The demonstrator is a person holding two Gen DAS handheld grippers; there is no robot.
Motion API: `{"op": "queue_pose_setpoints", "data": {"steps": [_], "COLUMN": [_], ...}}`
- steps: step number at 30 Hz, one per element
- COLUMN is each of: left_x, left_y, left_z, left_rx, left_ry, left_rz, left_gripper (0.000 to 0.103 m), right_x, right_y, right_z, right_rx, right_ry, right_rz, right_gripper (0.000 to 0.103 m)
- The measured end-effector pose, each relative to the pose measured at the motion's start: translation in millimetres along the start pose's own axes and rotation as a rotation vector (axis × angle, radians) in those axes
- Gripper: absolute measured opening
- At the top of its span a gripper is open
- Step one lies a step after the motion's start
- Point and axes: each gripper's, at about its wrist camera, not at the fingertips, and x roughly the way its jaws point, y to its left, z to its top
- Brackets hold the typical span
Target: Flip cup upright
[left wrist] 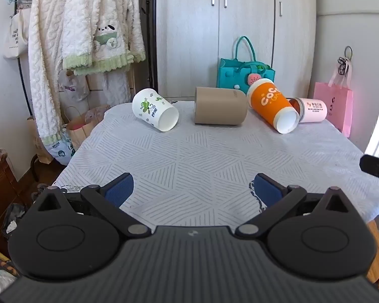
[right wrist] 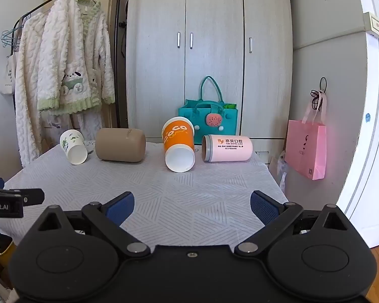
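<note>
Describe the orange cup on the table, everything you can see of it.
The orange cup looks like a paper drink cup with a white rim, a white inside and pale "CoCo" lettering on its wall. It lies tipped on its side on the patterned tablecloth, open mouth toward the cameras, base toward the teal bag. The pink cup lies close on its right; contact is unclear. Neither gripper touches it.

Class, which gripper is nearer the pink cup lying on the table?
Right. The right gripper faces the orange cup and pink cup; the left gripper sits further left, opposite the brown cup.
</note>
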Motion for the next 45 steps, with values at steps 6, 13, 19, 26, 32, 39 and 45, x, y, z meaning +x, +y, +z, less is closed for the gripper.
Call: {"op": "queue_pose_setpoints", "data": {"steps": [6,13,19,26,32,39,45], "left_x": [-2,-8,-6,-6,-3,-3,-5], "left_y": [0,5,4,6,7,8,11], "left_z": [1,-5,-6,-7,-8,-9,-11], "left_rx": [-0.019,-0.034,-0.031,-0.034,-0.034,-0.034,-0.054], "left_ry": [0.003,-0.054,-0.058,-0.056,-0.051,-0.052,-0.057], "left_rz": [0.0,-0.017,-0.028,-0.031,-0.027,-0.027,-0.045], "left_gripper": [0.103,0.103,0.103,0.103,0.103,0.103,0.103], "right_x": [0,1,2,7,8,6,4], "right_y": [-2,-5,-8,-8,-8,-5,-2], "right_z": [-1,-4,-4,-6,-7,-7,-7], "right_rx": [0.012,0.027,0.043,0.047,0.067,0.062,0.057], "right_ry": [0.001,0.011,0.024,0.039,0.054,0.046,0.043], "right_rz": [-0.004,-0.01,-0.001,-0.011,0.021,0.03,0.021], "right_gripper": [0.1,0.1,0.1,0.1,0.1,0.1,0.1]}}
